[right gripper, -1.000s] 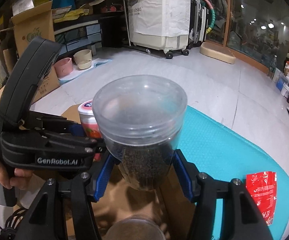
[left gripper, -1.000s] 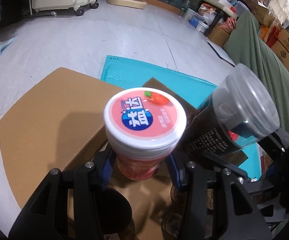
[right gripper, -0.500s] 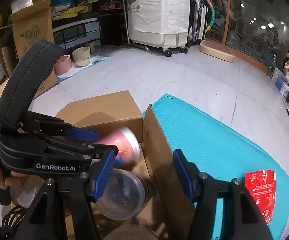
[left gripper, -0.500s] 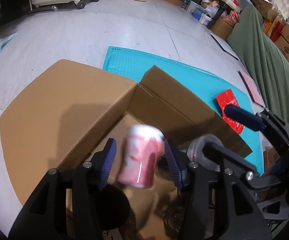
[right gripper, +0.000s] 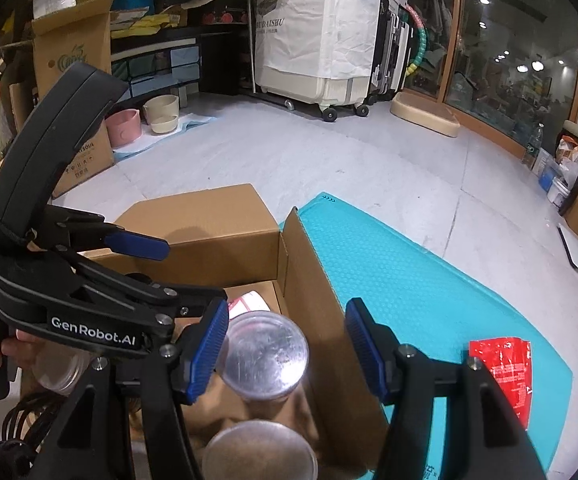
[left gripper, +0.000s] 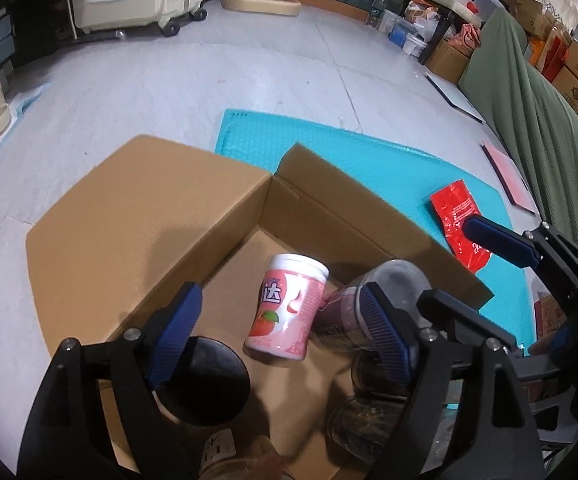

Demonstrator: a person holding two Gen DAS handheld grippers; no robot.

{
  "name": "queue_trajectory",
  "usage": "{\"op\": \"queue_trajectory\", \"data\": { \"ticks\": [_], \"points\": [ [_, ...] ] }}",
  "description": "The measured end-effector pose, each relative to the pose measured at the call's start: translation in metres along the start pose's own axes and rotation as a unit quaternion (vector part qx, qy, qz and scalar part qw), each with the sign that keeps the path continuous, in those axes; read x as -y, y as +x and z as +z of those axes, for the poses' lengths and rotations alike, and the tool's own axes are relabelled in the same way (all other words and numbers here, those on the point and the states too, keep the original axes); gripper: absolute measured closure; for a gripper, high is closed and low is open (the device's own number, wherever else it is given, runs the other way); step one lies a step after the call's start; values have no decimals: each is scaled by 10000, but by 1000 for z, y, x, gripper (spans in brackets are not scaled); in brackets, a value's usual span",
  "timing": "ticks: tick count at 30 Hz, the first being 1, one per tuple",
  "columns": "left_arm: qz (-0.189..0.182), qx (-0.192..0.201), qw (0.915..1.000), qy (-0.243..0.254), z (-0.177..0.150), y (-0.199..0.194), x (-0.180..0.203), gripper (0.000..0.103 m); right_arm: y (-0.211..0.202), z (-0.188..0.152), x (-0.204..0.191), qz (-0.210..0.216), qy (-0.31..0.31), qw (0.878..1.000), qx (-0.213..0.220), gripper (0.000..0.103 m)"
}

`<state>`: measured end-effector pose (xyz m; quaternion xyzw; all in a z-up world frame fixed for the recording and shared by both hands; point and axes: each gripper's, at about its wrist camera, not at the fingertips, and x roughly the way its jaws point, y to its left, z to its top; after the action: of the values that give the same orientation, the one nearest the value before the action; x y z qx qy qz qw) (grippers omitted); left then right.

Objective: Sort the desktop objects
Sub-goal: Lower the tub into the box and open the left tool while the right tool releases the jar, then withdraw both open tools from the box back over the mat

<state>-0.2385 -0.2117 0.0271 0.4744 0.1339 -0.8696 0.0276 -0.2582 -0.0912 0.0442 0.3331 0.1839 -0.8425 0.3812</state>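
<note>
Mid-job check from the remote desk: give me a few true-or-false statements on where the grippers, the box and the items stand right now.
1. The left gripper holds the pink-and-white plastic canister. False: its fingers are open, and the canister lies on its side inside the brown cardboard box.
2. The right gripper is open. True.
3. The clear plastic jar with dark contents is inside the box. True.
4. The red foil packet is in the box. False: it lies outside on the teal bubble mailer.
5. The teal mailer lies under the box. False: it lies beside it, on the floor.
</note>
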Motion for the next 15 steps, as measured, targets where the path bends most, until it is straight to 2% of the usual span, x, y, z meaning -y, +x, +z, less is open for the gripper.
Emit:
{"op": "queue_trajectory", "data": {
  "ticks": [6,10,12,15],
  "points": [
    [-3,147,9998,134,-1,-21,11,22,-19,1,0,-89,86,9998,178,37],
    [75,167,9996,192,-1,-30,19,21,-30,4,3,-209,113,9995,229,29],
    [135,163,9996,205,-1,-35,25,19,-36,5,5,-211,134,9994,229,28],
    [311,191,9991,228,-5,-43,31,11,-45,3,5,-279,125,9992,267,27]
  ]
}}
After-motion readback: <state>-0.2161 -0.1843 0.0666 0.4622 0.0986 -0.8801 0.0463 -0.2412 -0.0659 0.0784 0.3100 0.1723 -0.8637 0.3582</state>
